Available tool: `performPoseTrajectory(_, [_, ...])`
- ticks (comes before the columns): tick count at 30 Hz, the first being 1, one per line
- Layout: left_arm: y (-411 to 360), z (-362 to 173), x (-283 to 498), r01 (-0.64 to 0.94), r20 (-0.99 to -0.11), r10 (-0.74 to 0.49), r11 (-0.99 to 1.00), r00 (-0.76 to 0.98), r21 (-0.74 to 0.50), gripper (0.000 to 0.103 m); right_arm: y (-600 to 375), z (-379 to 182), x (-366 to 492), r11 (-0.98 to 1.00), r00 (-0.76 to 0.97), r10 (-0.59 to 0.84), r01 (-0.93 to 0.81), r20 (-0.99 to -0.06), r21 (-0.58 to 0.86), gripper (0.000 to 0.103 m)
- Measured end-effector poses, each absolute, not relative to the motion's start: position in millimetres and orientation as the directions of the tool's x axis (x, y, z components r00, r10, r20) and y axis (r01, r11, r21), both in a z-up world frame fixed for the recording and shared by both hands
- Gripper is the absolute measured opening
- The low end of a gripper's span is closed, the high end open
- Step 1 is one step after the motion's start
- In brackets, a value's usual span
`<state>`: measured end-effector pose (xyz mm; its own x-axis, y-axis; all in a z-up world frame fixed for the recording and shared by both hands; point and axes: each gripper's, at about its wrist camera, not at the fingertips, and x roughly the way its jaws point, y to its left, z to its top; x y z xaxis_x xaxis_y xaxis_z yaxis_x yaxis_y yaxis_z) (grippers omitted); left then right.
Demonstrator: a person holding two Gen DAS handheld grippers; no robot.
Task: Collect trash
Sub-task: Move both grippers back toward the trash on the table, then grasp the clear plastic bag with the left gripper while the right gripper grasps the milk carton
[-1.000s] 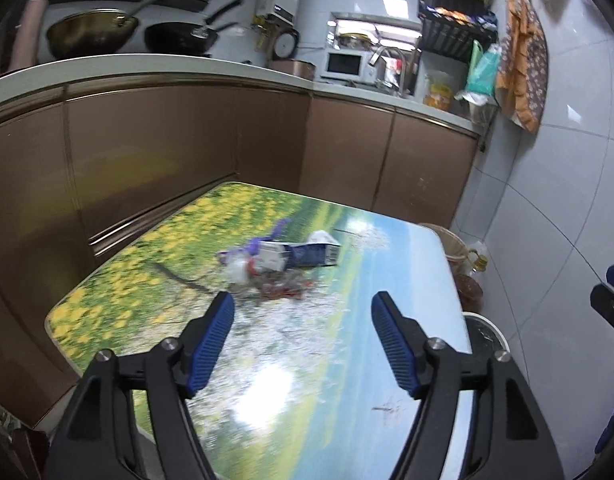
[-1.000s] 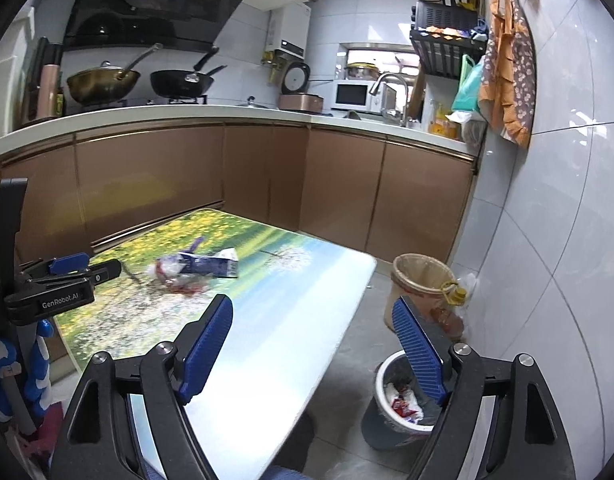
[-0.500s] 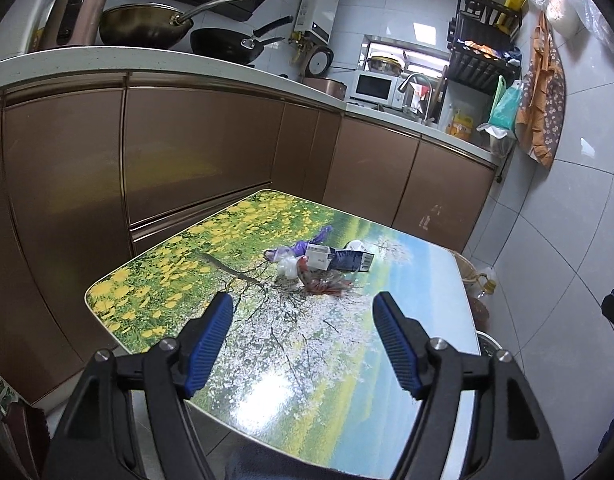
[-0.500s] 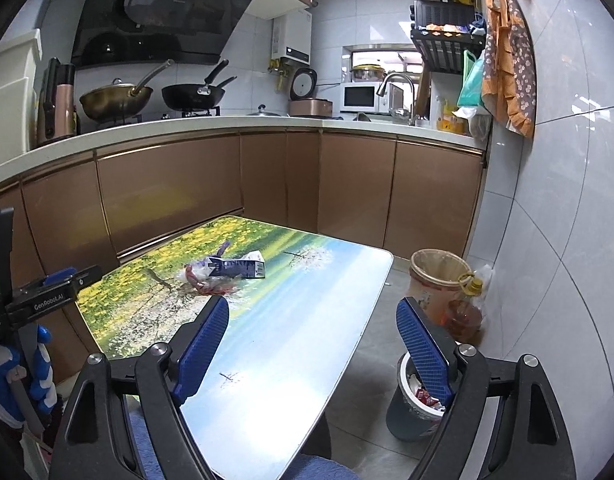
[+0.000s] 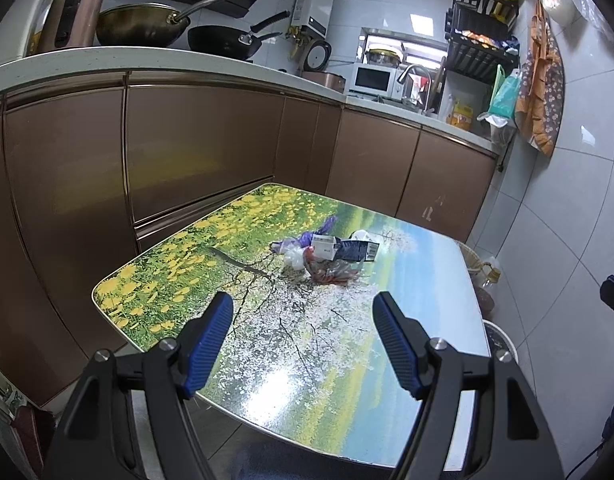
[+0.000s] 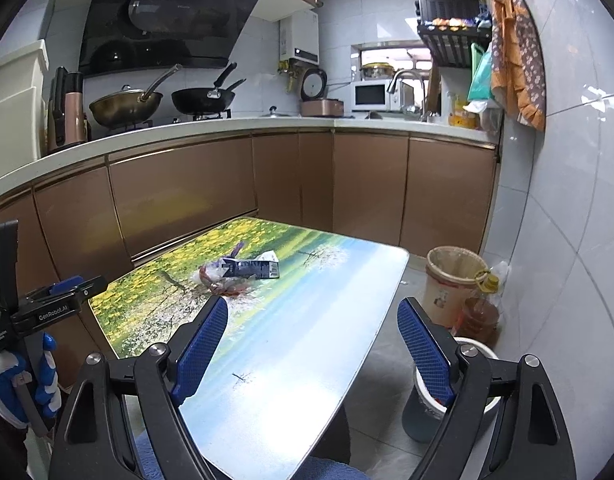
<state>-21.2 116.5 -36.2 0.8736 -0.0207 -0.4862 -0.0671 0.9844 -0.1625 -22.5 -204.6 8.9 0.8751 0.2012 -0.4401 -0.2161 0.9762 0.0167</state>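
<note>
Progress: nothing collected | trash pile (image 5: 327, 254) lies mid-table (image 5: 427, 360), untouched | left gripper (image 5: 303, 344) wide, empty | right gripper (image 6: 313, 344) wide, empty | bin (image 6: 455, 276) stands beside the table.

This is a home kitchen. A white counter (image 6: 211, 126) runs around two walls above brown cabinets (image 6: 179, 196). On the stove stand a wok (image 6: 125, 108) and a black pan (image 6: 203, 100), under a dark range hood (image 6: 167, 24). Further along sit a rice cooker (image 6: 321, 106), a microwave (image 6: 371, 95) and a sink tap (image 6: 405, 80). A wall rack (image 6: 451, 36) holds goods, and an apron (image 6: 517, 48) hangs on the tiled wall. In front stands a small table (image 6: 307, 340) with a printed landscape top, with bins (image 6: 453, 284) on the floor beside it.
</note>
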Motion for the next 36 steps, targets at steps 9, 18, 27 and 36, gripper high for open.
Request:
performPoseTrajectory(9, [115,-60,30,-0.053,-0.576,-0.057,0.984,0.816,-0.173,0.071,-196,-22,39,0.959,0.8,0.266,-0.279,-0.537,0.059,0.086])
performPoseTrajectory(18, [121,-83,111,-0.05,-0.63,-0.076,0.982,0.772,-0.18,0.071,-170,-61,132,0.935,0.716,0.323,-0.342,-0.619,0.093,0.086])
performPoseTrajectory(27, [148,-100,203,-0.041,-0.652,-0.145,0.964,0.744,-0.261,0.07,-128,-94,227,0.909,0.65,0.37,-0.399,-0.664,0.117,0.085])
performPoseTrajectory(36, [170,-122,266,0.004,-0.733,-0.236,0.953,0.638,-0.302,0.054,-97,-111,309,0.892,0.616,0.427,-0.407,-0.662,0.196,0.084])
